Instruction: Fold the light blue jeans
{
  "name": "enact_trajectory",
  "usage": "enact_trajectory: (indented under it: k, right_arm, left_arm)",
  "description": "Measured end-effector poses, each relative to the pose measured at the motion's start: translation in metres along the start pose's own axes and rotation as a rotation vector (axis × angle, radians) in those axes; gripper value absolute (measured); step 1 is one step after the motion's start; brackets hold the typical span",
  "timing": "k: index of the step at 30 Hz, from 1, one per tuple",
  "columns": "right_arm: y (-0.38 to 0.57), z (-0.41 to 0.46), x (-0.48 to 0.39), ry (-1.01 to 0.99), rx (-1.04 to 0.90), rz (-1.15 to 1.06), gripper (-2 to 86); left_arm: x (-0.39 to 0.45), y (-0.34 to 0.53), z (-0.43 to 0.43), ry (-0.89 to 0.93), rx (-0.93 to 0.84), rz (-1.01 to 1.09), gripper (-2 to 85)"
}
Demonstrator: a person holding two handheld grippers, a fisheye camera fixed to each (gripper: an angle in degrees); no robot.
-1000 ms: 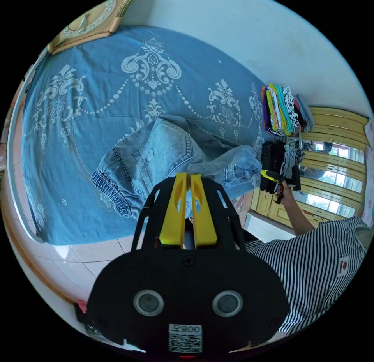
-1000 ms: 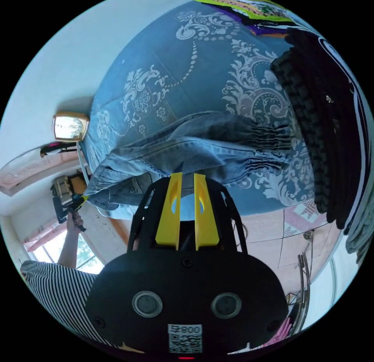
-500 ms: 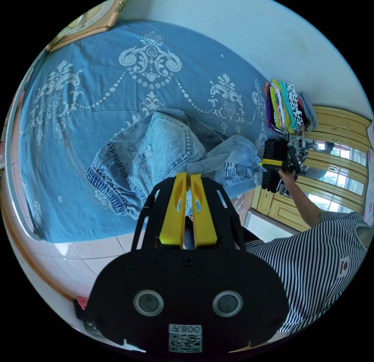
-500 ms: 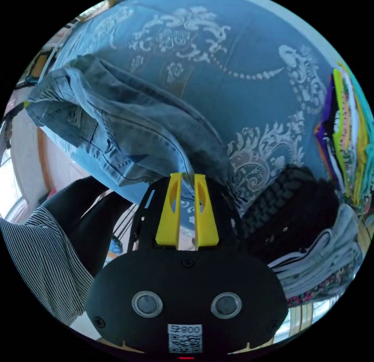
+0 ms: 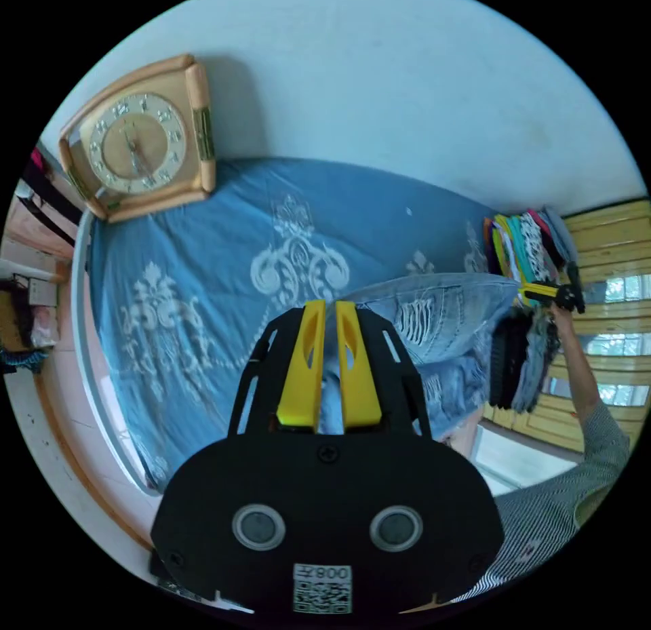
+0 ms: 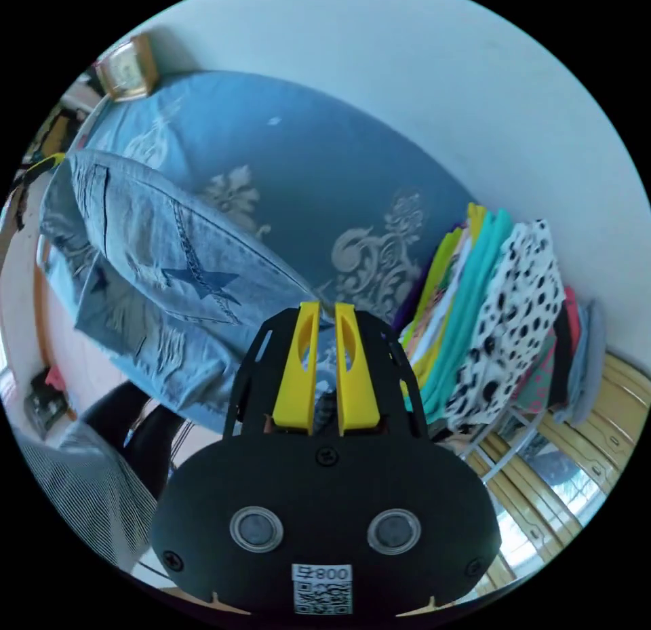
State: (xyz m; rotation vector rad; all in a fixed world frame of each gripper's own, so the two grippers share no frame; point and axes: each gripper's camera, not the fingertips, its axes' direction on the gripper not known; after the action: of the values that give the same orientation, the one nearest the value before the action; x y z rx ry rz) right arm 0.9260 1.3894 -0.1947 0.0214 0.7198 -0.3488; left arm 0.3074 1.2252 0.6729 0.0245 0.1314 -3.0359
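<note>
The jeans (image 5: pixel 441 318) hang stretched between both grippers, up off the bed (image 5: pixel 203 264). The left gripper (image 5: pixel 329 359) pinches one end and the right gripper (image 6: pixel 324 362) clamps the other. Denim like this looks heavy and floppy with stiff seams, so holding it by the waistband or hems is probably the safest bet. No containers, just a stack of folded clothes (image 6: pixel 488 331) by the wall.
</note>
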Motion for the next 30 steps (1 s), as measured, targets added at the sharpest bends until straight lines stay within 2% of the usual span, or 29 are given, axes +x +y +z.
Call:
enact_trajectory:
  k: [2,4,6,9,11,14,17,19,25,30]
  right_arm:
    - [-0.039,-0.002,0.009,0.084,-0.016,0.068,4.1]
    - [-0.055,0.004,0.002,0.107,-0.018,0.078,3.4]
    - [-0.060,0.011,-0.017,0.081,0.029,0.043,3.8]
    - [-0.047,0.032,-0.078,-0.086,0.115,-0.084,5.2]
    - [-0.028,0.058,-0.151,-0.292,0.122,-0.230,6.8]
    - [-0.001,0.089,-0.260,-0.478,0.040,-0.454,8.3]
    - [0.021,0.106,-0.345,-0.539,-0.016,-0.606,8.9]
    - [0.026,0.114,-0.374,-0.478,-0.027,-0.633,9.1]
    - [0.029,0.144,-0.402,-0.371,-0.068,-0.615,8.8]
    - [0.030,0.171,-0.406,-0.374,-0.122,-0.582,2.3]
  left_arm:
    - [-0.001,-0.019,-0.015,-0.129,0.082,-0.032,0.7]
    - [-0.006,-0.011,-0.024,-0.149,0.105,-0.051,0.8]
    - [-0.015,0.016,-0.025,-0.125,0.105,-0.028,1.2]
    - [-0.051,0.089,-0.007,-0.078,-0.003,-0.101,2.7]
    - [-0.089,0.165,0.017,-0.012,-0.129,-0.249,4.9]
    - [-0.134,0.263,0.039,0.111,-0.234,-0.504,7.2]
    - [-0.166,0.330,0.043,0.200,-0.229,-0.691,8.4]
    - [-0.178,0.351,0.040,0.239,-0.200,-0.734,8.8]
    - [-0.183,0.351,0.037,0.275,-0.246,-0.579,7.7]
    - [-0.183,0.366,0.006,0.252,-0.277,-0.478,3.8]
